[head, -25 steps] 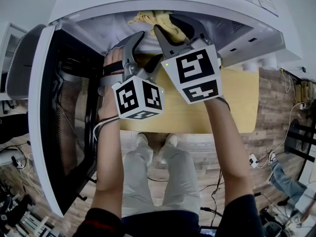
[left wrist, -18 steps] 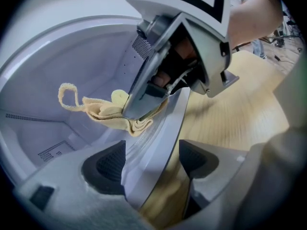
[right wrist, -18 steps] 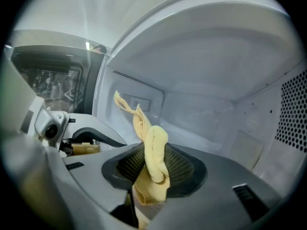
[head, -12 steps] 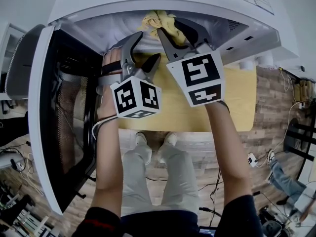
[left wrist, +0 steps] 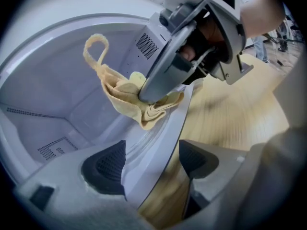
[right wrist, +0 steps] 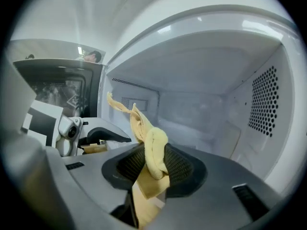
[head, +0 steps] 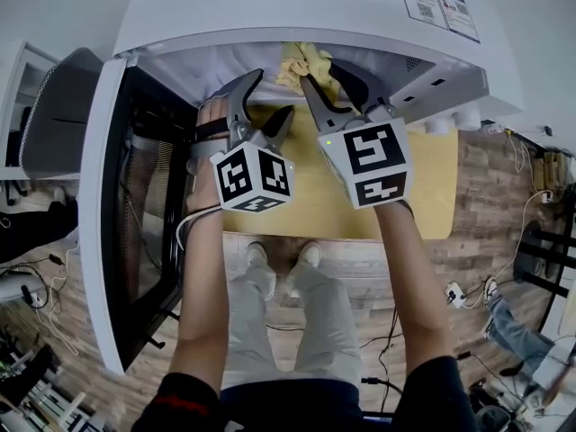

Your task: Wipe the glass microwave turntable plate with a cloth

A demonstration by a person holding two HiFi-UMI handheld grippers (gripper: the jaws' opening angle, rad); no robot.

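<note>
At the open microwave point(head: 270, 7), the left gripper point(left wrist: 149, 159) holds its jaws apart around a pale ridged rim, apparently the glass plate point(left wrist: 160, 133), though it is hard to make out. The right gripper point(right wrist: 156, 164) clamps the yellow cloth point(right wrist: 152, 150) against that rim. In the head view the plate is hidden.

No word or number can be read anywhere. A white label point(head: 435, 5) on top of the microwave point(head: 270, 7) carries fine printed lines and small square code patches, all too small to make out. The left cube point(head: 253, 177) on the left gripper point(head: 273, 91) and the right cube point(head: 373, 162) on the right gripper point(head: 322, 70) bear black-and-white square marker patterns, without letters.
</note>
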